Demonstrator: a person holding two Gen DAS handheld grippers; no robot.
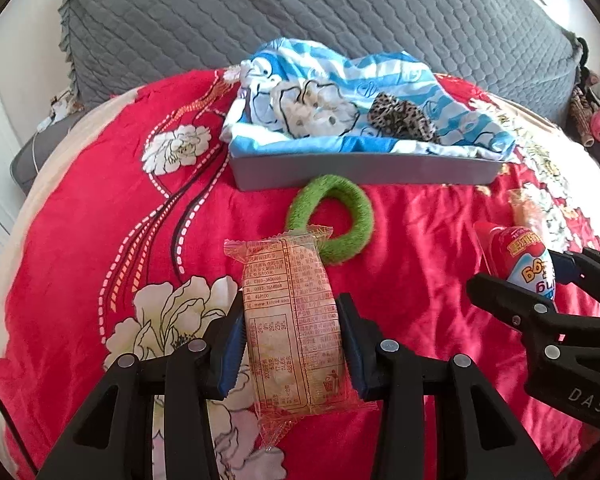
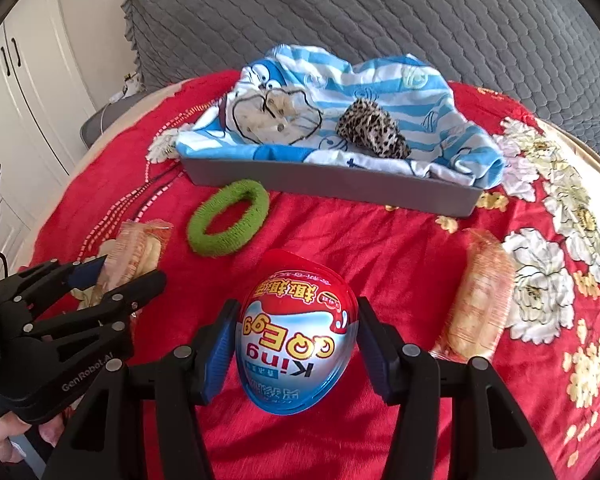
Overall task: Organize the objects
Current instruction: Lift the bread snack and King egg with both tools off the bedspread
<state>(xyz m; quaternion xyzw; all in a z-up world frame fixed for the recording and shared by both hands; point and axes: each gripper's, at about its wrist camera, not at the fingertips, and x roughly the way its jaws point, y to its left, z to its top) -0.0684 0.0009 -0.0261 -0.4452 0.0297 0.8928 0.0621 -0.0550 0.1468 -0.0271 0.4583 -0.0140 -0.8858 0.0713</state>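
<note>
Both tools are loaded! The left tool (image 1: 294, 344) has its blue pads clamped on either side of an orange snack packet (image 1: 294, 320), printed back facing the camera, the wrapper's crimped end poking out at six o'clock. Behind it, at about one o'clock from the packet, a green fuzzy ring (image 1: 332, 220) lies flat on the red floral bedspread (image 1: 100, 208) — the packet's top corner overlaps it in this view, though whether they touch I cannot tell.

Over on the right wrist view, the right tool (image 2: 298, 344) grips a red-and-blue foil egg (image 2: 298, 332) pad to pad, the lettering upside down. A second snack packet (image 2: 476, 300) rests on the bedspread at three o'clock from the egg, untouched. The green ring sits at eleven o'clock.

At twelve o'clock in both views — the grey tray (image 2: 332, 184), just beyond the ring, draped with a blue-and-white striped cartoon cloth (image 2: 380, 80). On that cloth lie a leopard-print scrunchie (image 2: 374, 132) and, at nine o'clock from it, a cream fluffy piece (image 2: 276, 120). A grey quilted cover (image 1: 300, 12) fills the background.
</note>
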